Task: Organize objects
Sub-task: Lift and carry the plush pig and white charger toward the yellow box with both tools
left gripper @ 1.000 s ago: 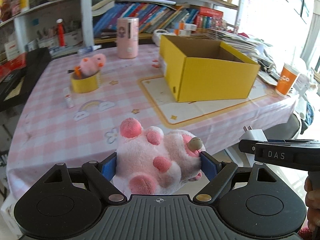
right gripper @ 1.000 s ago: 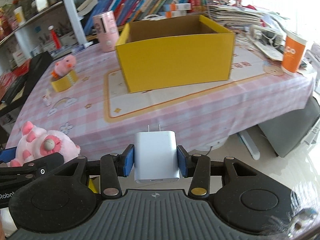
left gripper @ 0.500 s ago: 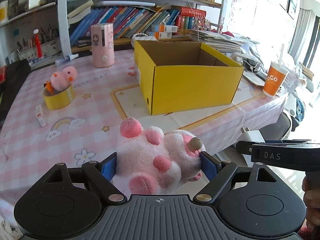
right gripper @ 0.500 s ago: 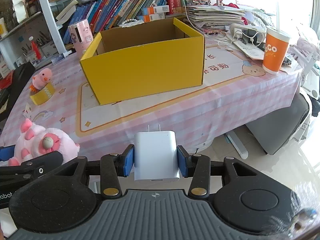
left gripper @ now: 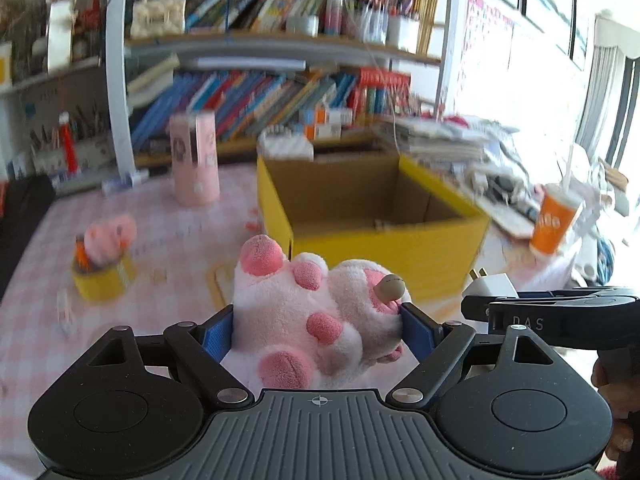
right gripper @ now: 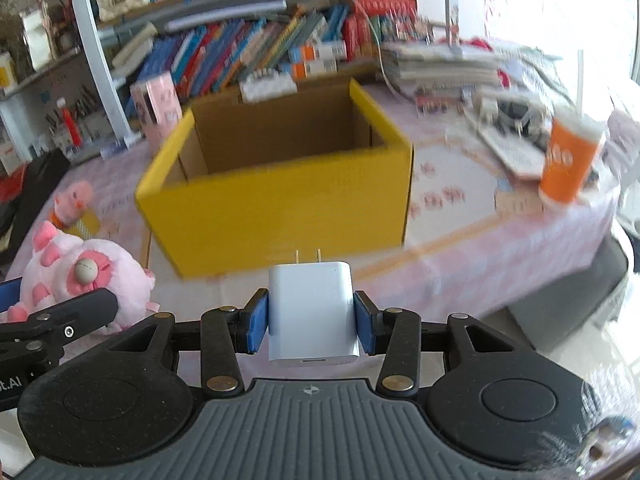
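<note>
My left gripper (left gripper: 318,326) is shut on a pink and white plush toy (left gripper: 312,320), its blue pads pressed into both sides. The same plush toy (right gripper: 80,276) shows at the left of the right wrist view. My right gripper (right gripper: 311,318) is shut on a white wall charger (right gripper: 310,312) with its two prongs pointing forward; the charger (left gripper: 490,285) also peeks in at the right of the left wrist view. Ahead of both stands an open yellow cardboard box (left gripper: 376,232) (right gripper: 280,196) on the pink checked table; what I see of its inside is bare.
A small pink plush sits in a yellow tape roll (left gripper: 102,276) at the left. A pink cylinder (left gripper: 195,160) stands behind, an orange cup (right gripper: 568,160) at the right. Bookshelves (left gripper: 280,92) and paper stacks (right gripper: 460,60) back the table. A grey seat (right gripper: 580,292) lies below the table's edge.
Both grippers have moved forward and up toward the yellow box, which looms larger and closer. The view has swung so more shelf shows. Both grips are unchanged.
</note>
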`<state>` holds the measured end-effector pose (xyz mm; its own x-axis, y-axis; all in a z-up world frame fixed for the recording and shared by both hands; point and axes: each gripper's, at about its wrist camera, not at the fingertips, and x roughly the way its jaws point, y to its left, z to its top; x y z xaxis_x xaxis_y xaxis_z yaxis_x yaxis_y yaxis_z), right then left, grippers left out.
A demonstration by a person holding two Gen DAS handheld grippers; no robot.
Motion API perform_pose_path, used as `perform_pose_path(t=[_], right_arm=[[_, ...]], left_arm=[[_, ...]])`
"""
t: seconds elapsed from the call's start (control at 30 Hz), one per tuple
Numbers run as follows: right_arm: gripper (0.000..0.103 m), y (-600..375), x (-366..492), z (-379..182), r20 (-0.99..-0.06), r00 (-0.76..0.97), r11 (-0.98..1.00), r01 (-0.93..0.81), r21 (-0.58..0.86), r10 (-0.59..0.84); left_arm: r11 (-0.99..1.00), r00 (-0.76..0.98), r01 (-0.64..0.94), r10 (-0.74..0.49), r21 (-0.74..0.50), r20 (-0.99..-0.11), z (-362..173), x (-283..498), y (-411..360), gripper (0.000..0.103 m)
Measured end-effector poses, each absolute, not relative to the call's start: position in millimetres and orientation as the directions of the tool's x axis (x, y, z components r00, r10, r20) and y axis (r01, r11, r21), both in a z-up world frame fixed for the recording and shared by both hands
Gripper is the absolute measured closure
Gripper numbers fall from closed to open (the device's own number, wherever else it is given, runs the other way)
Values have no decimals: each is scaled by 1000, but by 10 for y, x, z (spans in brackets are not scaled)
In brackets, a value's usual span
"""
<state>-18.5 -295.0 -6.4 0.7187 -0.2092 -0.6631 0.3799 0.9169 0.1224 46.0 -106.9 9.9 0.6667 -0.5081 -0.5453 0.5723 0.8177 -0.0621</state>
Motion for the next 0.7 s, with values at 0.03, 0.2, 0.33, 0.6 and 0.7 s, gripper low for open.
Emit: perform_pose_path(t=[0.03, 0.2, 0.33, 0.6, 0.7], right_arm=[[61, -2997, -133, -5, -644, 735, 920, 373, 118, -215], [61, -3257, 147, 250, -563, 794, 932, 347, 107, -231], [61, -3468, 396, 385, -520, 823, 940, 325, 101, -229], [61, -3809, 944, 375, -521, 833, 959, 270, 88, -187], [61, -3856, 1131, 325, -536, 829, 967, 241, 84, -160]], left_arm=[[818, 678, 573, -511, -56, -528, 141, 498, -1108, 17], [820, 720, 572, -515, -22, -465, 301, 728, -1369, 17], [826, 731, 564, -506, -13, -458, 318, 928, -1610, 17], [826, 714, 563, -469, 27, -520, 149, 1270, -2031, 17], [827, 703, 562, -455, 34, -546, 74, 1401, -2143, 17]])
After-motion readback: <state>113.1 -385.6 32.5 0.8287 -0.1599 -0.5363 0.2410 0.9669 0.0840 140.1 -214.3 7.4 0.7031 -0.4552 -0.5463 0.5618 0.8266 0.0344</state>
